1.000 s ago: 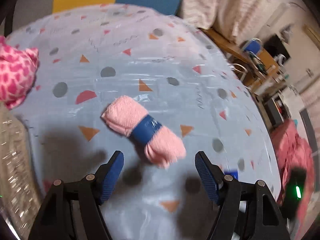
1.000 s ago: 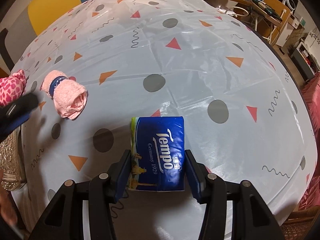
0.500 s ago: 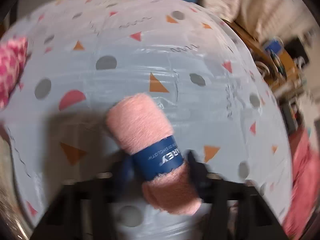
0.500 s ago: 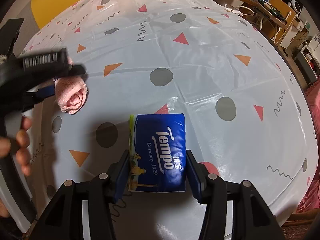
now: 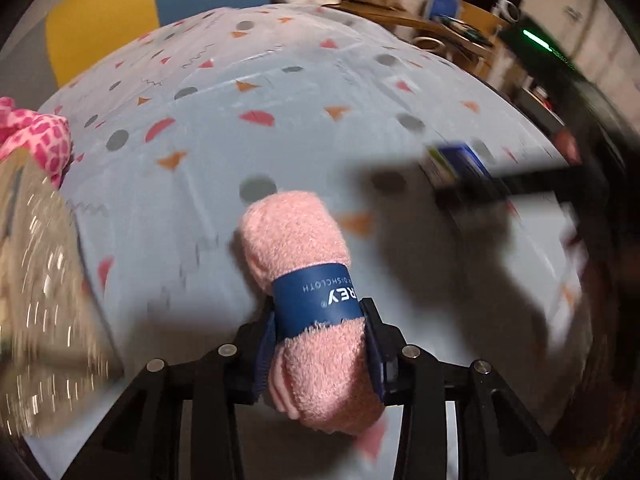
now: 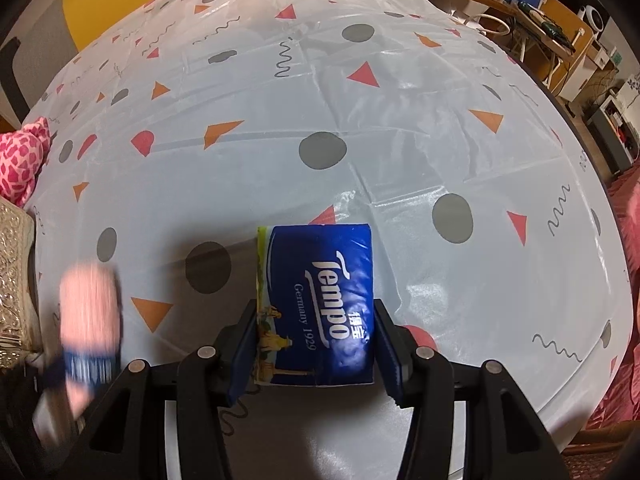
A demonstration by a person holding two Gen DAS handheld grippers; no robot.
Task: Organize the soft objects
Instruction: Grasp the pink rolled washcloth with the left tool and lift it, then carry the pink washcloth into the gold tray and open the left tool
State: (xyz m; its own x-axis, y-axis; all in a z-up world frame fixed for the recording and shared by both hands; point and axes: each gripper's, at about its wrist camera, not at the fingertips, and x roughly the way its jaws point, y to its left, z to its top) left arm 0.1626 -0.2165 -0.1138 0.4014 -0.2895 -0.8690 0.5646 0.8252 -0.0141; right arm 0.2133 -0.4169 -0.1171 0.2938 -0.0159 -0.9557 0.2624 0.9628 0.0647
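Observation:
A rolled pink dishcloth (image 5: 296, 232) with a blue paper band sits between the blue pads of my left gripper (image 5: 320, 320). Its jaws are closing and both pads press the roll near the band. In the right wrist view the same roll (image 6: 90, 300) appears blurred at lower left, above the table. My right gripper (image 6: 314, 320) is shut on a blue Tempo tissue pack (image 6: 320, 280), which lies flat on the tablecloth. In the left wrist view the tissue pack (image 5: 460, 156) shows at the right, with a dark blur in front of it.
The table (image 6: 320, 80) wears a pale blue cloth with dots and triangles. A pink-and-white patterned soft thing (image 6: 20, 164) lies at the left edge. Beside it stands a gold glittery box (image 5: 36, 280). Wooden furniture and clutter stand beyond the far right edge.
My left gripper came down over the pink roll, closed on it and carried it nearer to the right gripper. The right gripper and the tissue pack stayed put.

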